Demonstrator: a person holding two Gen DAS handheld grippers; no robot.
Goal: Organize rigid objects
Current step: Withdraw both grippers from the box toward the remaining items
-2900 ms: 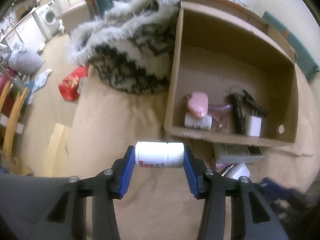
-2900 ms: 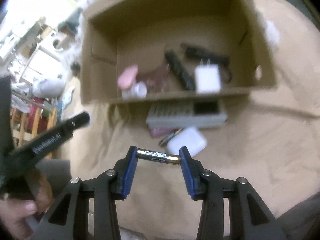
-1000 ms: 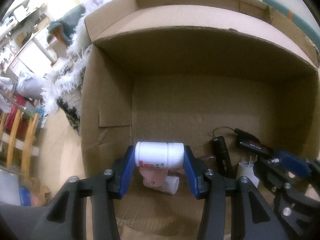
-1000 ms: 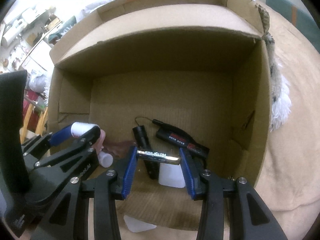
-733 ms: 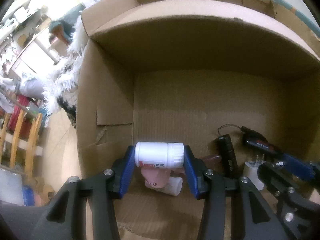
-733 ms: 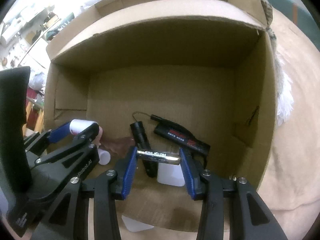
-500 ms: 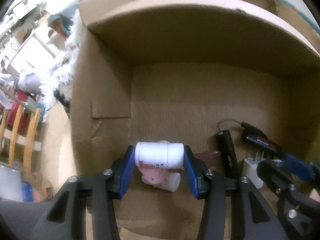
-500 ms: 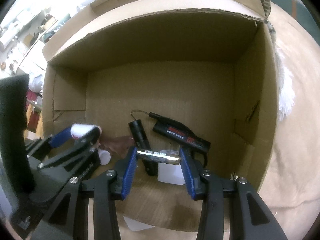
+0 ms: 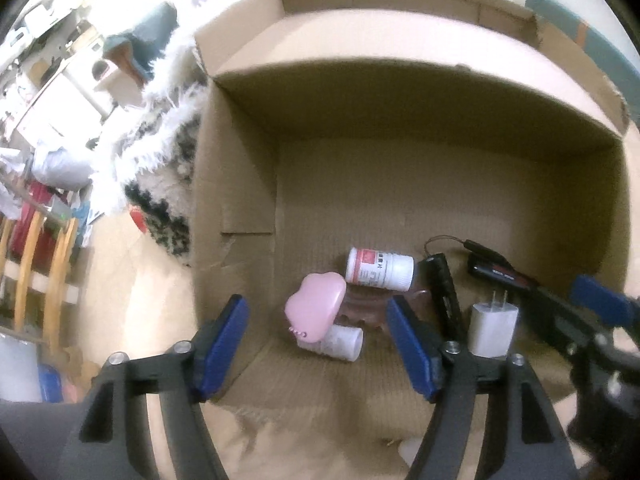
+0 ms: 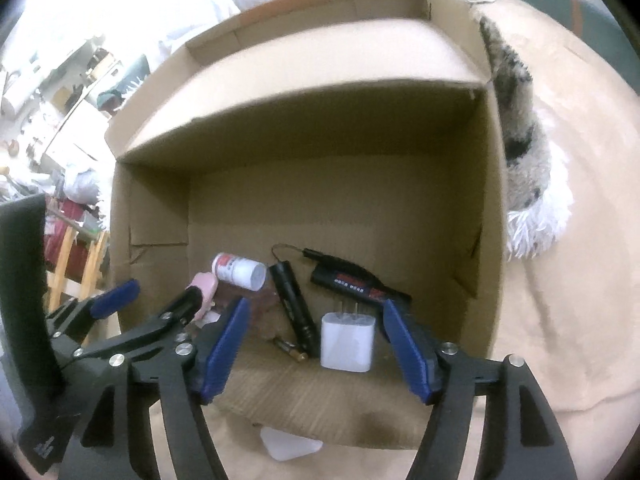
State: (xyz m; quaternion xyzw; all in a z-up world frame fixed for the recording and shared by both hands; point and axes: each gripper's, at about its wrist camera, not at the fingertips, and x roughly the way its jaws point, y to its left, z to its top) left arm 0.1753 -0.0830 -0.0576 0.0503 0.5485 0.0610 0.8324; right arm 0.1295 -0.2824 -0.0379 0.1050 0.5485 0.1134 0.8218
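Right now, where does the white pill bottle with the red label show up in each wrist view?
Left wrist: the white pill bottle lies on its side near the picture's middle, in the cardboard box, just beyond the pink case.
Right wrist: the bottle sits left of centre, cap toward the camera.
Shared landmark: the white charger plug, right of the bottle in both.

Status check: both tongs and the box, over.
Left tongs and right tongs opening, nothing between them. Pill bottle and battery lying in cardboard box. Nothing blocking.
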